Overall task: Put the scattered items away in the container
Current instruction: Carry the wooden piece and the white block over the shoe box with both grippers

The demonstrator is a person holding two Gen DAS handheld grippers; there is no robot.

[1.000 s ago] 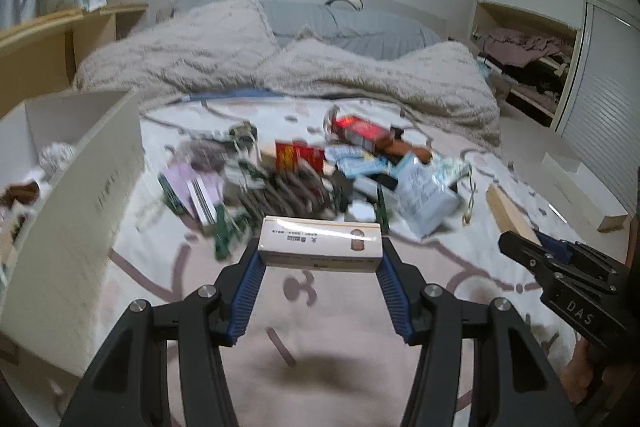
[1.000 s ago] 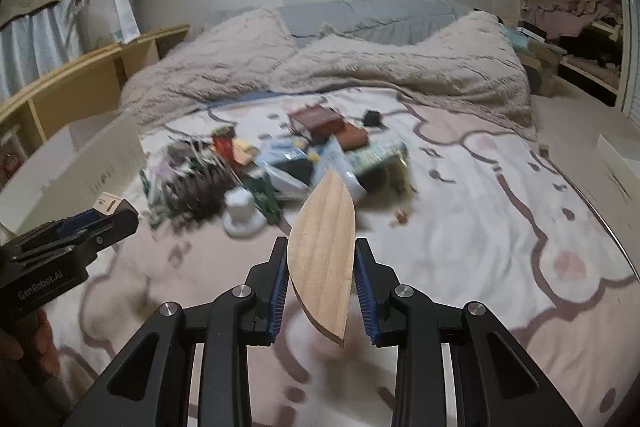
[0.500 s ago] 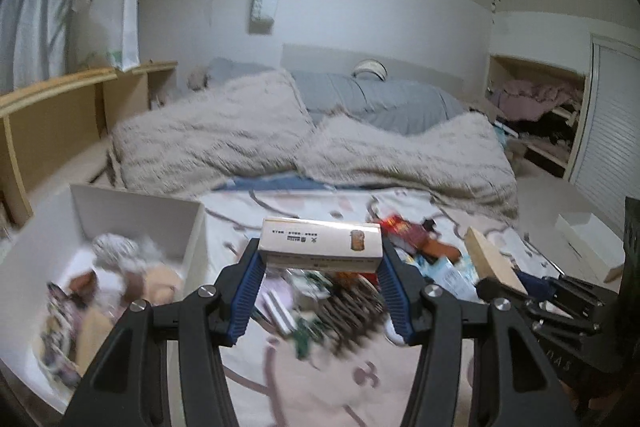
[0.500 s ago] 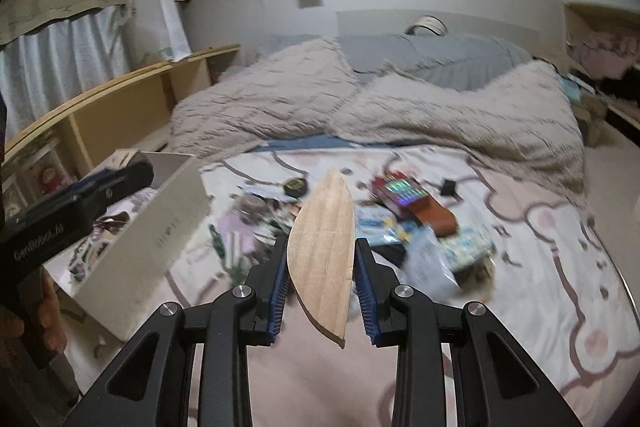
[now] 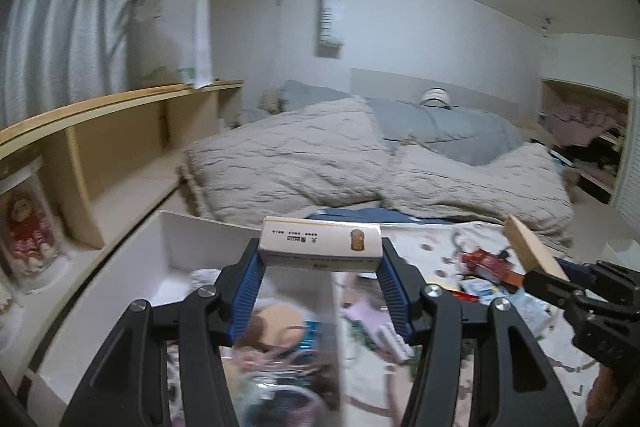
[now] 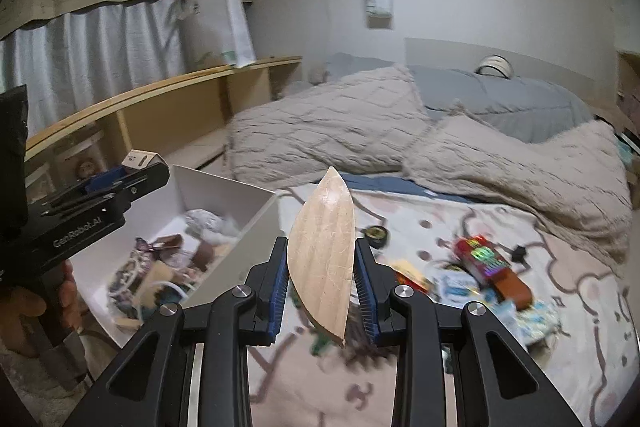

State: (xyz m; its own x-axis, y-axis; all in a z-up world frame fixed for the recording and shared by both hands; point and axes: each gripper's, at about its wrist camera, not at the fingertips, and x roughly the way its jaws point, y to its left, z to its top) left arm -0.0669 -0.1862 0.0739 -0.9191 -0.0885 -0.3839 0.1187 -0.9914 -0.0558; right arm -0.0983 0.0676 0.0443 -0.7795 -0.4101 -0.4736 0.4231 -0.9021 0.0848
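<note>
The left tongs [image 5: 320, 269] grip a small white carton [image 5: 319, 242] by its two ends, holding it level above the near wall of the white box [image 5: 132, 259]; the box sits at the bed's left edge and already holds a jumble of small things; the right tongs [image 6: 321, 269] are closed on a leaf-shaped wooden piece [image 6: 322, 251], held on edge and pointing up, over the patterned sheet [image 6: 460, 211] just right of the box; loose items [image 6: 486, 263] lie scattered on the sheet to the right; a beige quilt [image 6: 340, 123] is bunched further back; a hand [image 6: 66, 297] grasps the left tool's handle.
</note>
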